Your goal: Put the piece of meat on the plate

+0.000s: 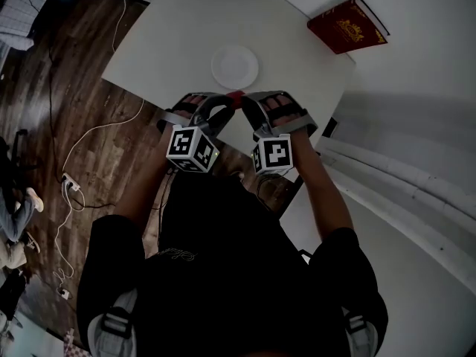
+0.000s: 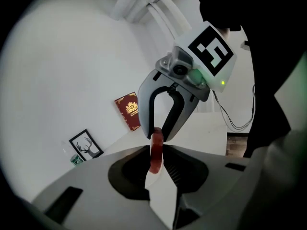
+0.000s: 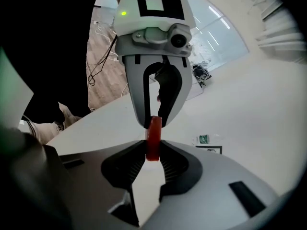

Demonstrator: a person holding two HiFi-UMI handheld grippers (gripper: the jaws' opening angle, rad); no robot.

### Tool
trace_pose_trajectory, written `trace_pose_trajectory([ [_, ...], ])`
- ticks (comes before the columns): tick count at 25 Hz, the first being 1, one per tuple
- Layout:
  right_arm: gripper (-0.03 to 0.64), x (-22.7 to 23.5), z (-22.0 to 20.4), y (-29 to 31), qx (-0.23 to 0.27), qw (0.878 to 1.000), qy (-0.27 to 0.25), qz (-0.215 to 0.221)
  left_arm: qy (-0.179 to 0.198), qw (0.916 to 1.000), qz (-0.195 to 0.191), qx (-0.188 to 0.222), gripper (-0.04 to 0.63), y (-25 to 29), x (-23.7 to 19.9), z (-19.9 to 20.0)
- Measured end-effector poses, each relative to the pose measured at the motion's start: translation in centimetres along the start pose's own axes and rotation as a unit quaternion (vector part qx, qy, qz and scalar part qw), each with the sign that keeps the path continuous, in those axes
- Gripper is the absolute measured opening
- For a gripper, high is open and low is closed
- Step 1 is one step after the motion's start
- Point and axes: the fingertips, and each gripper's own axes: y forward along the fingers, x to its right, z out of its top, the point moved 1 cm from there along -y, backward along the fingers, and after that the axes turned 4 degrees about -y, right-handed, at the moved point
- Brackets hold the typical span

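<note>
1. Red piece of meat [image 1: 235, 95]: I see it clamped between the two grippers, which meet tip to tip over the near part of the white table [image 1: 171, 43].
2. Left gripper [image 3: 153, 121]: closed on the meat. In the left gripper view both jaws press on its lower end.
3. Right gripper [image 2: 157, 133]: also closed on the meat. In the right gripper view the strip stands upright between the jaws and touches both.
4. Position of the meat: near the white plate [image 1: 235, 67], on the side nearer to me, and apart from it. I cannot tell whether it touches the table.
5. Red book [image 1: 347, 25]: it lies at the far right corner of the table, well apart from the plate.
6. Framed deer picture [image 2: 86, 145]: it shows in the left gripper view, near the book.
7. Wooden floor [image 1: 89, 125]: white cables trail across it to the left of the table.
</note>
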Motion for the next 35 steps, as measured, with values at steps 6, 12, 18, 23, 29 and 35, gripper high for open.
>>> trace_pose_trajectory([
  [6,0.104,0.1,-3.2,0.8,-0.046,0.998,0.036,-0.009,-0.113,0.9917,0.062,0.0,0.007,-1.1,-1.9,-2.2],
  [12,0.103,1.5,-5.4,1.4,-0.062,0.984,0.157,-0.051,-0.272,0.9545,0.123,-0.002,0.003,-2.6,-2.1,-4.9],
  [18,0.102,0.7,-5.4,3.7,-0.07,0.986,0.145,-0.043,-0.339,0.9265,0.164,-0.013,0.002,-3.1,-2.2,-6.6],
  [23,0.102,-0.4,-6.0,6.0,-0.078,0.988,0.134,-0.019,-0.366,0.9123,0.184,0.011,0.003,-3.9,-2.6,-6.6],
  [29,0.102,0.1,-6.2,8.3,-0.085,0.989,0.116,-0.017,-0.377,0.9057,0.194,-0.009,0.003,-4.4,-2.9,-8.3],
  [35,0.103,0.1,-6.2,9.9,-0.091,0.988,0.128,-0.007,-0.384,0.9011,0.201,-0.015,0.002,-5.2,-2.9,-9.3],
])
